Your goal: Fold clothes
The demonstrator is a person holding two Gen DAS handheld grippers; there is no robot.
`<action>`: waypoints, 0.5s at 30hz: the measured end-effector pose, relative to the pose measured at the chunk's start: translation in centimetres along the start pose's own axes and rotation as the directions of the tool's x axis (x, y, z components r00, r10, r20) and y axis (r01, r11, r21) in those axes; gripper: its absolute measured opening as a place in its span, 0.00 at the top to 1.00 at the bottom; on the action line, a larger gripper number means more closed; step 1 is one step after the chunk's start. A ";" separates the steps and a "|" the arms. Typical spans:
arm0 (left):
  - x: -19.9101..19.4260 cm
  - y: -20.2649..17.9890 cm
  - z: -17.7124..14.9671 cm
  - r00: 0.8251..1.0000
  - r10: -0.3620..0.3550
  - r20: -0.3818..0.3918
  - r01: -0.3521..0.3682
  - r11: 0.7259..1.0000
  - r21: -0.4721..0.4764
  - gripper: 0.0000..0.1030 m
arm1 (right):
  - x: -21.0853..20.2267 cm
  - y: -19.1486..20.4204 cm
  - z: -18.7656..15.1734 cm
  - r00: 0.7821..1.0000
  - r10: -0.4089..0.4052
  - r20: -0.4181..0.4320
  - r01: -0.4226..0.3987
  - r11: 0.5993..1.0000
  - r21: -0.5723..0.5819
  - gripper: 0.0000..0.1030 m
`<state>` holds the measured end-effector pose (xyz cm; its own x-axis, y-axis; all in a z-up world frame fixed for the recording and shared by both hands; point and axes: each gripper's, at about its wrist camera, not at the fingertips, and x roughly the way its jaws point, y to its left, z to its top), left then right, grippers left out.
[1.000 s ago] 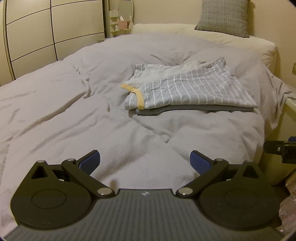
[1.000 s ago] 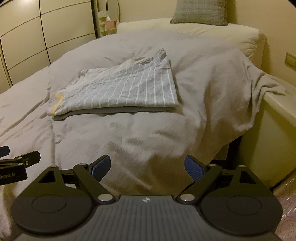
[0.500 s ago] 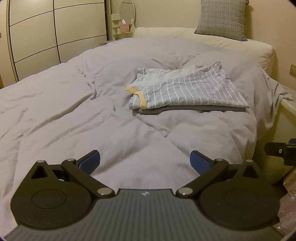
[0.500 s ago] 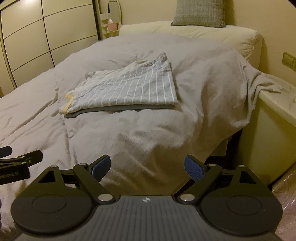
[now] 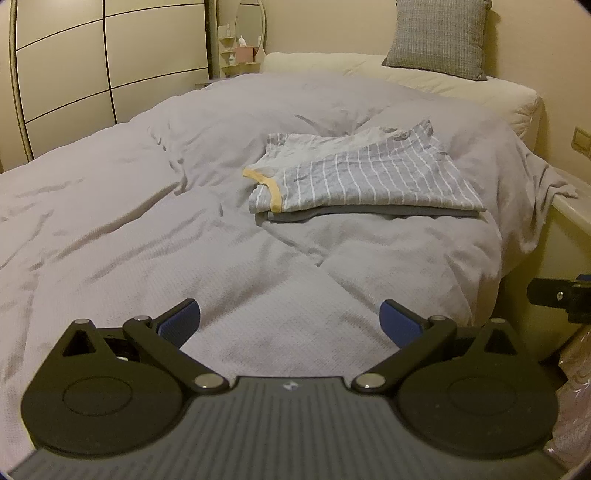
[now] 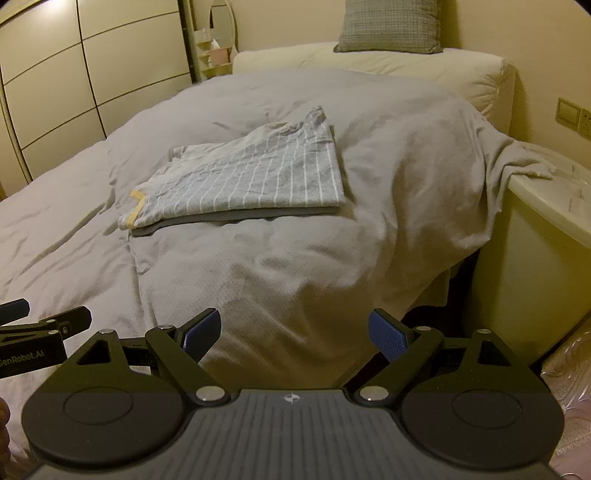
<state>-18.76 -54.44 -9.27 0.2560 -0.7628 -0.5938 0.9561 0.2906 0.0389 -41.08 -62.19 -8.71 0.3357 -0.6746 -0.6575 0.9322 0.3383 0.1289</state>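
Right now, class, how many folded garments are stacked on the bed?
2. The striped garment with yellow trim lies on top; a plain dark grey garment lies directly beneath it, only its edge showing. Anything further under the stack would be hidden.

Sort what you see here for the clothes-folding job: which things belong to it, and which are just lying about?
Part of the job:
- striped shirt, folded on the bed
- dark grey garment under it
- left gripper, open
- right gripper, open

Just lying about:
- duvet
- cushion
- wardrobe
- mirror
- bedside table
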 end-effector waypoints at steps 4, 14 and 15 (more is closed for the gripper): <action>0.0 -0.1 0.0 1.000 0.008 0.002 -0.008 1.000 0.005 0.01 | -0.1 -0.1 0.0 1.000 0.003 0.004 -0.003 1.000 0.003 0.14; 0.3 -0.5 0.0 1.000 0.015 0.001 -0.015 1.000 0.017 0.01 | 0.3 -0.4 0.2 1.000 0.007 -0.002 -0.007 1.000 0.015 0.14; 0.4 -0.5 0.0 1.000 0.015 0.004 -0.015 1.000 0.016 0.01 | 0.4 -0.4 0.2 1.000 0.006 -0.003 -0.006 1.000 0.016 0.14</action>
<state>-19.18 -54.87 -9.49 0.2711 -0.7605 -0.5901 0.9542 0.2931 0.0606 -41.31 -62.72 -8.91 0.3412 -0.6704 -0.6588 0.9321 0.3318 0.1451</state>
